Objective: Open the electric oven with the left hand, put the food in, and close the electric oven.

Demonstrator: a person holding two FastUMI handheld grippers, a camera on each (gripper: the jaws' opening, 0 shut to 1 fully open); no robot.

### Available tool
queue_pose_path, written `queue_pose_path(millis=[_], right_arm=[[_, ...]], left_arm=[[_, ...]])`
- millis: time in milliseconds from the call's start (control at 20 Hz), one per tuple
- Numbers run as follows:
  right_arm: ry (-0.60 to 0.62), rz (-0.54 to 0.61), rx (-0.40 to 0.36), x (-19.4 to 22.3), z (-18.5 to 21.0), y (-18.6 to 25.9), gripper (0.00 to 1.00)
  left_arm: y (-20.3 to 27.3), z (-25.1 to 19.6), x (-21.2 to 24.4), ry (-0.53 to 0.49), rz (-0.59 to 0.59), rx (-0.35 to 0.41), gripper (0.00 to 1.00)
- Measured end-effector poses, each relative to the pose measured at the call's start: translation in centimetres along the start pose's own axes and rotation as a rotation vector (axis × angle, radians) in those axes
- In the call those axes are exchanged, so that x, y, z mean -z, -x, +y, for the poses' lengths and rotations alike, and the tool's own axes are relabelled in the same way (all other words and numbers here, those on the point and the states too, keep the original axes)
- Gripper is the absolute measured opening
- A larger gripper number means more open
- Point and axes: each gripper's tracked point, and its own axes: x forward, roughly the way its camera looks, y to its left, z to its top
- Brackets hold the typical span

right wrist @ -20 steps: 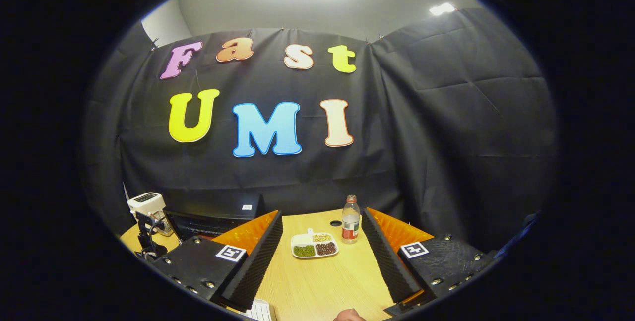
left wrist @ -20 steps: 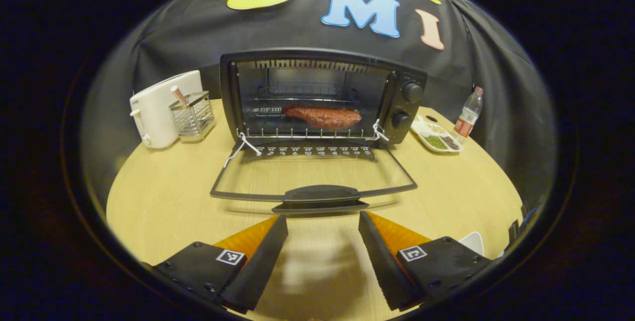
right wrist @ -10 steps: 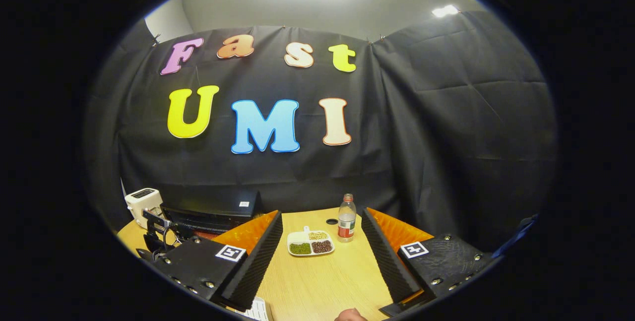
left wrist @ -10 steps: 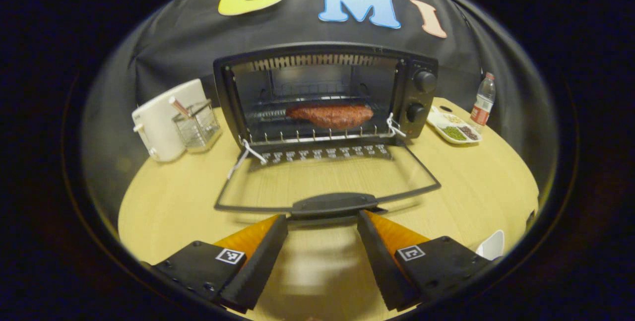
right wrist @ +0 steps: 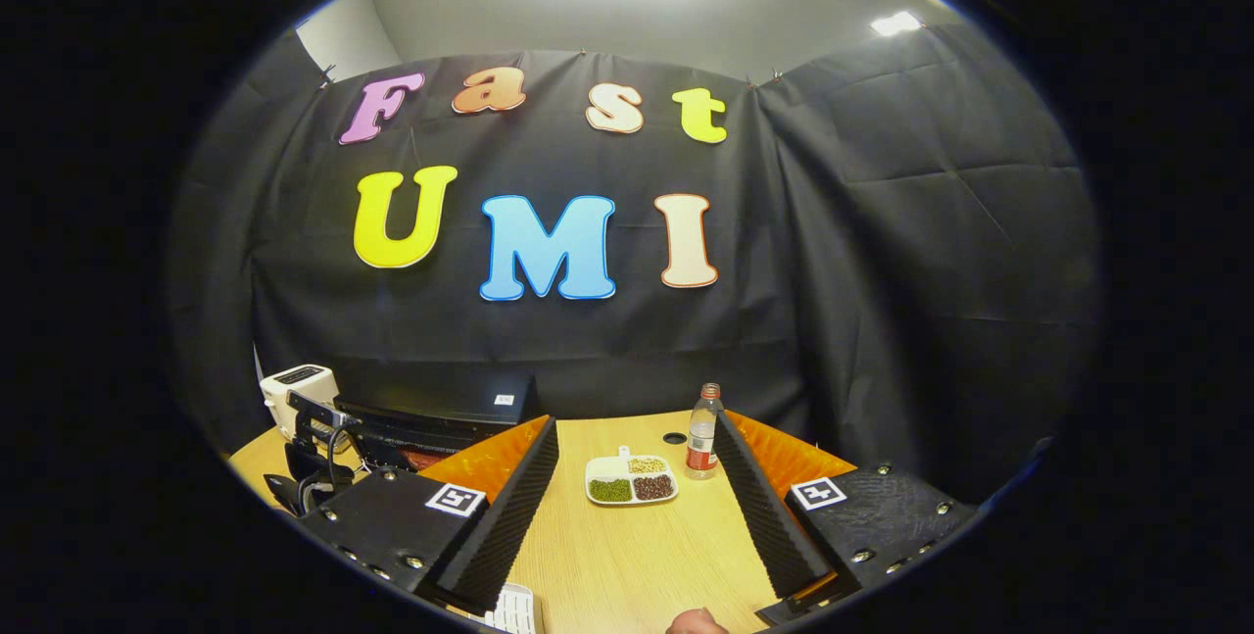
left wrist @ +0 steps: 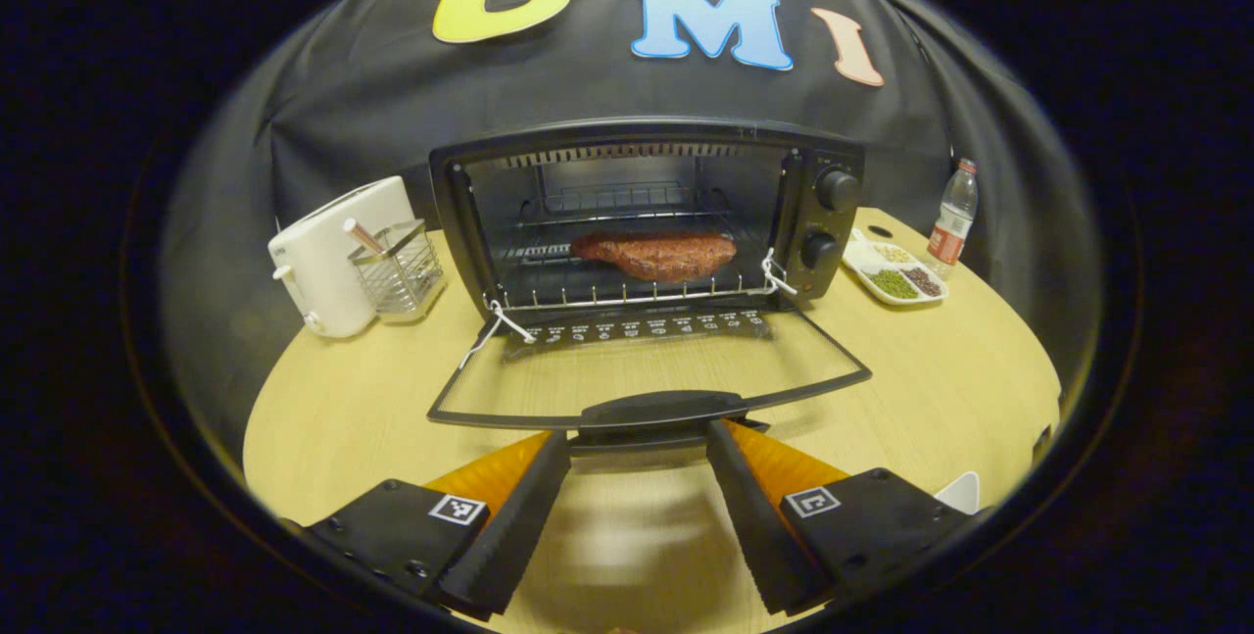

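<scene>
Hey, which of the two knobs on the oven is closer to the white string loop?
The lower knob. It sits just right of the string loop at the oven opening's bottom corner; the upper knob is farther above.

We see a round light-wood surface [left wrist: 931, 389]. On it: electric oven [left wrist: 651, 208] at the back centre, white toaster [left wrist: 333, 257] to its left with a wire rack [left wrist: 397, 267] touching the toaster's front. Right of the oven, a divided dish [left wrist: 896, 273] of beans, a bottle [left wrist: 952, 219] just beside it. Dish [right wrist: 632, 479] and bottle [right wrist: 701, 431] also sit mid-surface in the right gripper view.
</scene>
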Motion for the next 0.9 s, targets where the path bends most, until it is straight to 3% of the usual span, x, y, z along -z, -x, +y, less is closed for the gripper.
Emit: queue_pose_path(millis=[200, 300, 400, 650, 700, 900], right_arm=[[0.005, 0.004, -0.004, 0.0, 0.0, -0.2, 0.97], [0.009, 0.004, -0.011, 0.0, 0.4, -0.6, 0.98], [0.012, 0.005, -0.016, 0.0, 0.9, -0.8, 0.98], [0.018, 0.009, -0.026, 0.3, 1.8, -1.2, 0.97], [0.020, 0.012, -0.025, 0.5, 1.9, -1.3, 0.97], [0.007, 0.026, -0.017, 1.0, 2.2, -1.5, 0.97]], left_arm=[[0.7, 0.2, -2.3, 0.005, -0.047, -0.002, 0.95], [1.3, 0.2, -3.6, 0.002, -0.086, -0.001, 1.00], [1.6, 0.4, -5.0, 0.002, -0.114, 0.000, 0.95], [1.9, 0.9, -7.7, -0.007, -0.178, 0.006, 0.95], [2.0, 0.9, -8.2, -0.018, -0.190, 0.006, 1.00], [1.8, 1.0, -11.1, -0.083, -0.270, 0.006, 0.95]])
